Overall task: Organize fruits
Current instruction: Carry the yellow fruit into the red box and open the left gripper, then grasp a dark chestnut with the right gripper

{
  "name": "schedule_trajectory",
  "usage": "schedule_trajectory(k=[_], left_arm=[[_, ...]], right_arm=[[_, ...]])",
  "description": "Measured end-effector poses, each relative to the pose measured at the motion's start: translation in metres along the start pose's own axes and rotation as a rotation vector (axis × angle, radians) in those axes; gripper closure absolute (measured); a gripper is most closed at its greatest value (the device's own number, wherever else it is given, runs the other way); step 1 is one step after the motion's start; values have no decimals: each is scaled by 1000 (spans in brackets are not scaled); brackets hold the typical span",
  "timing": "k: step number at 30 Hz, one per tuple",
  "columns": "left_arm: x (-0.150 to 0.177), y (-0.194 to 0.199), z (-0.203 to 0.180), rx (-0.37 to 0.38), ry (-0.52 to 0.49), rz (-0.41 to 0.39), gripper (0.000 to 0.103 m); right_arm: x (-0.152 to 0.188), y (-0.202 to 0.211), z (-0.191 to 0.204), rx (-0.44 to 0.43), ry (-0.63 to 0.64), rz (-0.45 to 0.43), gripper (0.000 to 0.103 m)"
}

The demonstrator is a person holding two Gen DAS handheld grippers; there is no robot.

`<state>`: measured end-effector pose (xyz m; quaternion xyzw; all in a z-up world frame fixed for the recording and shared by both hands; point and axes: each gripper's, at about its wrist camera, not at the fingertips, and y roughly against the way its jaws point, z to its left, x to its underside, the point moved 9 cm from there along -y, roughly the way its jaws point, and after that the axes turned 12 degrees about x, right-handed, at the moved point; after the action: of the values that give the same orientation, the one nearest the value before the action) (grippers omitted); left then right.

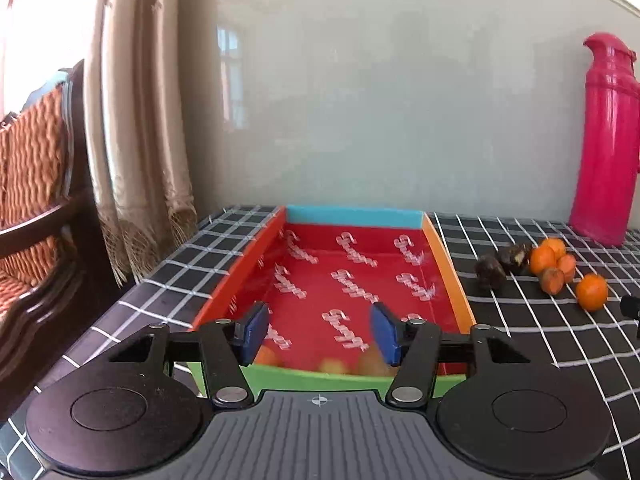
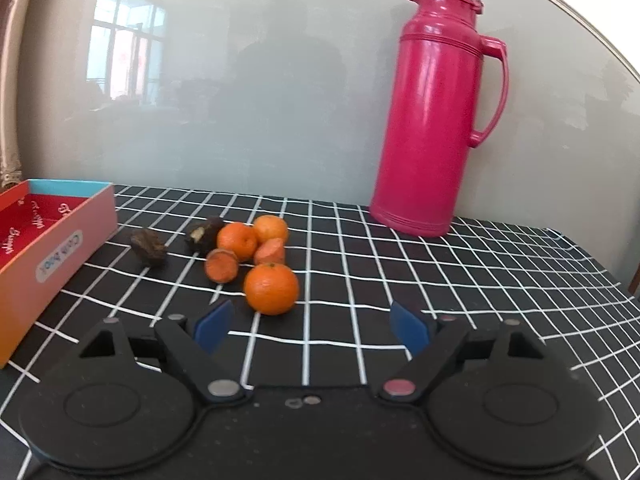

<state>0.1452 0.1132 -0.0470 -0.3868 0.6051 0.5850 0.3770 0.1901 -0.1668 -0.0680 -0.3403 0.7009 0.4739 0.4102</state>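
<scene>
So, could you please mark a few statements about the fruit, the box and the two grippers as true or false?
1. The pink flask stands upright on the checked cloth. True.
2. The right gripper is clamped on the nearest orange. False: its jaws are open and empty, with that orange lying ahead of them on the cloth.
3. Two dark fruits lie between the box and the oranges. True.
4. The left gripper hangs over the flask. False: it hangs over the near end of the box, jaws open.
5. The box holds no fruit. False: a few blurred orange and yellowish fruits lie at its near end.
</scene>
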Motion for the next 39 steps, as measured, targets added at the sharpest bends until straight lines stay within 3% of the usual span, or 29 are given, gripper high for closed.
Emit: schedule_trajectory(k=[2, 4, 6, 19, 27, 35, 39], left_arm=[[-1, 1, 4, -14, 5, -12, 42], [-2, 2, 7, -29, 10, -25, 29], [-4, 3, 8, -41, 5, -35, 26], [-3, 4, 33, -103, 8, -30, 26], [-4, 7, 70, -198, 70, -54, 26], [-2, 4, 106, -334, 133, -38, 23], [-4, 5, 116, -327, 162, -62, 23]], right_arm=[[-2, 4, 4, -15, 6, -19, 18], [-5, 6, 7, -29, 8, -33, 18], [-7, 9, 11, -43, 10, -45, 18], [-16, 13, 48, -130, 15, -72, 18], [-25, 5, 68, -153, 13, -81, 19], [-36, -20, 106, -193, 67, -57, 26], [-34, -31, 125, -213, 95, -28, 31]])
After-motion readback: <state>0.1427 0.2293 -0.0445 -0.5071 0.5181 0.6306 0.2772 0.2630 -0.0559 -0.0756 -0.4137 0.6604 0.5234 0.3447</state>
